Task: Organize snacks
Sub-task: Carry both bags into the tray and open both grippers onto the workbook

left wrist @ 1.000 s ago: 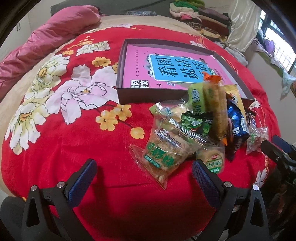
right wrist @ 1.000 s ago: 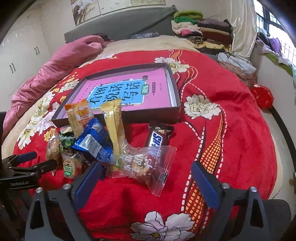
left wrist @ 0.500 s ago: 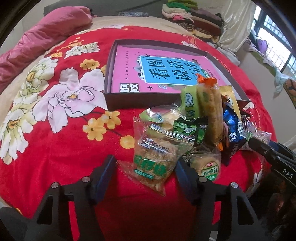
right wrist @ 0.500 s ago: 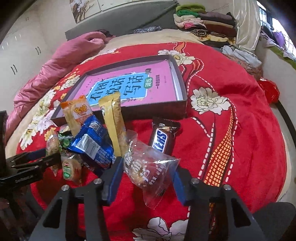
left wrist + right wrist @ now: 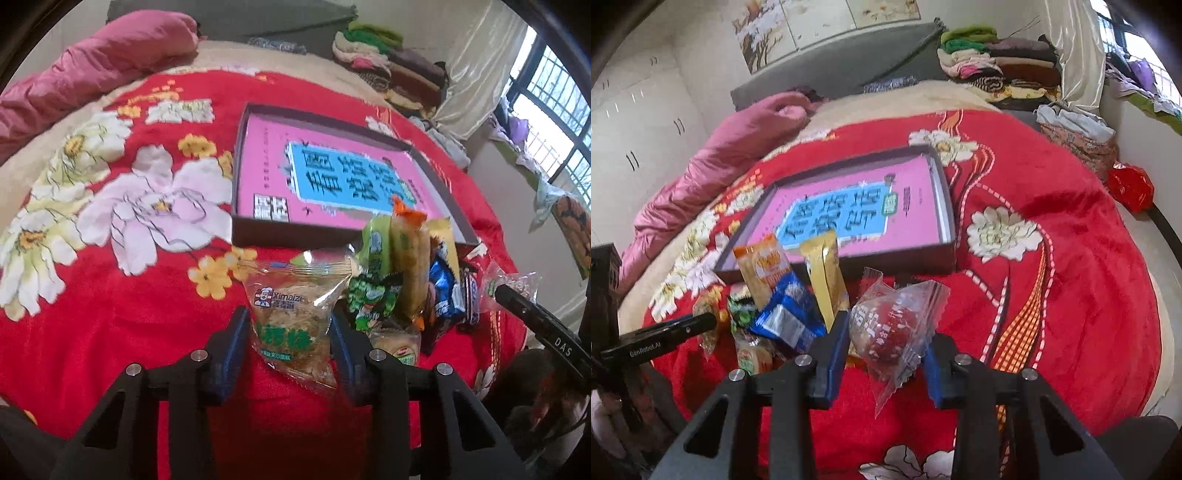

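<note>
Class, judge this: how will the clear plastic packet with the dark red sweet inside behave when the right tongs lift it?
The clear plastic packet looks light and probably crinkles. Its loose crimped ends likely flop. The right tongs, just closing, press its sides; the smooth film might slip.

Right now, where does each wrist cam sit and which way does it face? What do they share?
Left wrist: on the left gripper, angled down over the red floral blanket; jaws closed on the clear Ximaizi cracker packet; right gripper at right edge.
Right wrist: on the right gripper, angled down; jaws closed on the clear packet with a red sweet; left gripper at left edge.
Shared: the dark shallow box with a pink book and the snack pile.
</note>
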`<state>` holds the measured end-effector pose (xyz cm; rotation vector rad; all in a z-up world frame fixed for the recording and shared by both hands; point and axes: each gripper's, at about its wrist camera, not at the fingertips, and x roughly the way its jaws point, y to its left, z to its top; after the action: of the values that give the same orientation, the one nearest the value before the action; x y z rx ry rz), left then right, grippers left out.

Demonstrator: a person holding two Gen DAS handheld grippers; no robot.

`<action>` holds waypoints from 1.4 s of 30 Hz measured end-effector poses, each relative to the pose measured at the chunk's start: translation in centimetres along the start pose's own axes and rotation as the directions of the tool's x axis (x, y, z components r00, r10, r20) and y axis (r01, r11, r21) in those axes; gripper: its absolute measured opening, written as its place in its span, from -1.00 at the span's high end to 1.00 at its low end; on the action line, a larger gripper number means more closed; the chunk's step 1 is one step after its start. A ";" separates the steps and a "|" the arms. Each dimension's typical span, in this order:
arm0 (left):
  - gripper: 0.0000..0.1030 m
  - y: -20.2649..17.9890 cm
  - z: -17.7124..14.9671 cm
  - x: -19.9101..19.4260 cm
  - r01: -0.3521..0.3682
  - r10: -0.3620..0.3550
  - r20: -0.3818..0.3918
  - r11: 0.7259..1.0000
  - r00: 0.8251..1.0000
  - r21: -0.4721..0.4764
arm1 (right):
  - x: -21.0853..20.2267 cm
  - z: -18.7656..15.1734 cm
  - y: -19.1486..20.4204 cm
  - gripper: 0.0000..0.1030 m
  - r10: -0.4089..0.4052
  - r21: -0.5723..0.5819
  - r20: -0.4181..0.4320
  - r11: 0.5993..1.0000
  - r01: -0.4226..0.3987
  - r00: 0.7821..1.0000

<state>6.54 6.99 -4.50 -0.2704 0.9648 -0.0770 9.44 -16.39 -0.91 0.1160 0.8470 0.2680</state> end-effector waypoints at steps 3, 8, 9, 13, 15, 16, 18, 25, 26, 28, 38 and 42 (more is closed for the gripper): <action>0.13 0.1 0.5 -0.7 0.009 -0.008 0.021 1.000 1.000 -0.013 | -0.4 0.5 -0.3 0.30 0.007 0.008 0.031 1.000 -0.007 0.999; 0.13 0.3 1.5 -1.3 -0.002 0.003 0.031 1.000 1.000 -0.031 | -0.4 1.4 -0.9 0.30 0.018 0.026 0.066 0.999 -0.020 0.998; 0.13 0.3 1.7 -1.3 -0.005 0.006 0.034 0.999 0.999 -0.033 | -0.4 1.5 -1.0 0.30 0.021 0.028 0.071 0.999 -0.023 0.997; 0.13 0.3 2.6 -1.4 -0.017 0.019 0.049 0.999 0.999 -0.035 | -0.2 2.3 -1.0 0.30 0.038 0.028 0.092 0.999 -0.040 0.995; 0.13 0.3 3.1 -1.4 -0.021 0.023 0.054 0.999 0.998 -0.035 | 0.1 2.6 -0.9 0.30 0.045 0.020 0.096 0.999 -0.047 0.994; 0.13 0.2 3.4 -1.3 -0.026 0.028 0.058 0.999 0.998 -0.033 | 0.3 2.8 -0.7 0.29 0.049 0.013 0.101 0.999 -0.051 0.994; 0.13 0.0 3.9 -1.1 -0.030 0.032 0.061 0.999 0.998 -0.027 | 0.6 3.1 -0.4 0.30 0.060 0.004 0.104 0.998 -0.060 0.993; 0.13 -1.0 5.6 0.0 -0.042 0.043 0.076 0.999 0.996 -0.009 | 1.8 4.5 0.0 0.30 0.087 -0.016 0.123 0.996 -0.086 0.989; 0.13 -1.1 5.8 0.2 -0.047 0.047 0.077 0.999 0.996 -0.007 | 2.0 4.7 0.0 0.30 0.088 -0.017 0.126 0.996 -0.086 0.988; 0.13 -1.3 6.3 0.8 -0.057 0.057 0.078 0.998 0.995 -0.001 | 2.4 5.2 0.0 0.30 0.089 -0.021 0.131 0.996 -0.087 0.987; 0.13 -2.6 7.8 2.9 -0.065 0.063 0.073 0.998 0.995 0.024 | 5.1 7.1 -0.2 0.30 0.093 -0.029 0.128 0.996 -0.090 0.987; 0.13 -3.2 8.5 3.8 -0.056 0.053 0.069 0.998 0.996 0.030 | 6.3 7.6 -0.4 0.29 0.090 -0.027 0.115 0.996 -0.088 0.989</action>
<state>15.82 4.86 -2.15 -0.2156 0.9016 -0.0331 19.20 -14.95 -0.51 0.1481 0.7245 0.3509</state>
